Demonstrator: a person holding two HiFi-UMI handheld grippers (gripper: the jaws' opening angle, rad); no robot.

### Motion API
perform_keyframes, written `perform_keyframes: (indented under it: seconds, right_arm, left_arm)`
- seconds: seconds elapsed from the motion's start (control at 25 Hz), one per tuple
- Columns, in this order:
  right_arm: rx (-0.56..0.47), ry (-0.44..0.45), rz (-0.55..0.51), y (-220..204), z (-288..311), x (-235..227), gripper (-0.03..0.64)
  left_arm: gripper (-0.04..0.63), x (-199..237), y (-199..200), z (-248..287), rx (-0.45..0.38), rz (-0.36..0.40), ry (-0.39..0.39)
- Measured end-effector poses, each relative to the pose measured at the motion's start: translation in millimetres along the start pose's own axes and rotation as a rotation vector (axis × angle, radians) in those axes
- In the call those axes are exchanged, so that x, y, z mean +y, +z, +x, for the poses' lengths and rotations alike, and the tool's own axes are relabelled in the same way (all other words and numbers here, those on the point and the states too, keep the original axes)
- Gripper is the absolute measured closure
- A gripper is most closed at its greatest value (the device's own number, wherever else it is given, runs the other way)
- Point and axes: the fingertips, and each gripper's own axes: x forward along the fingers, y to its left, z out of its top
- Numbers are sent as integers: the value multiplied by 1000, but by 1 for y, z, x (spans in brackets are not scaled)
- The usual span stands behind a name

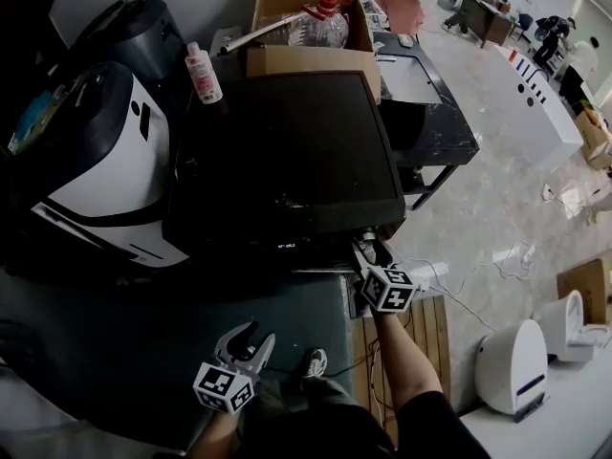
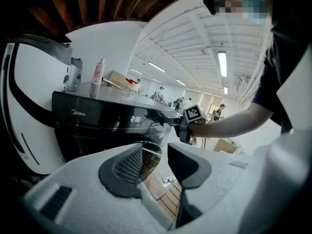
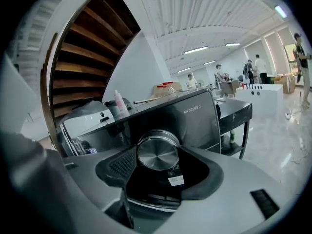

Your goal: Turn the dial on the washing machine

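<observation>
The black washing machine (image 1: 287, 151) fills the middle of the head view. Its round silver dial (image 3: 157, 150) sits at the right end of the front panel. My right gripper (image 1: 368, 253) reaches in at that corner. In the right gripper view the dial lies between the two dark pads, which close against its sides, so the right gripper (image 3: 159, 159) is shut on it. My left gripper (image 1: 251, 338) hangs low in front of the machine, away from the panel. The left gripper (image 2: 155, 160) stands open with nothing between its fingers and faces the lit display (image 2: 136, 119).
A white and black appliance (image 1: 96, 151) stands against the machine's left side. A pink bottle (image 1: 203, 73) and a cardboard box (image 1: 306, 36) sit behind it. A dark table (image 1: 435, 122) is at the right, with a wooden pallet (image 1: 435, 328) and cables on the floor.
</observation>
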Motion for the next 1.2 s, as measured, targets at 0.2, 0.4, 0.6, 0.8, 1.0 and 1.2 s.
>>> perform_keyframes:
  seconds: [0.2,0.4,0.6,0.8,1.0,1.2]
  right_arm:
    - [1,17,20,-1,1,-1,344]
    - [-12,62,140,3,0,2,345]
    - [-20,133,331,0,1,-2,345]
    - [-37,201,513,-1,0,-4,345]
    - [-43,183,450,0,1,-7,345]
    - [-25,137,378,0,-3,-9,293]
  left_arm:
    - [440,-2,-2,4,9,2,-8]
    - [440,-3,-1,5,2,-7,-7]
    - [442,-4,-3,6,14,7,-11]
    - [442,-7,-3,10,5,1,-22]
    - [442,-9,-2,13,14,-1,-19]
    - [442,-9,-1,15,8,5,-23]
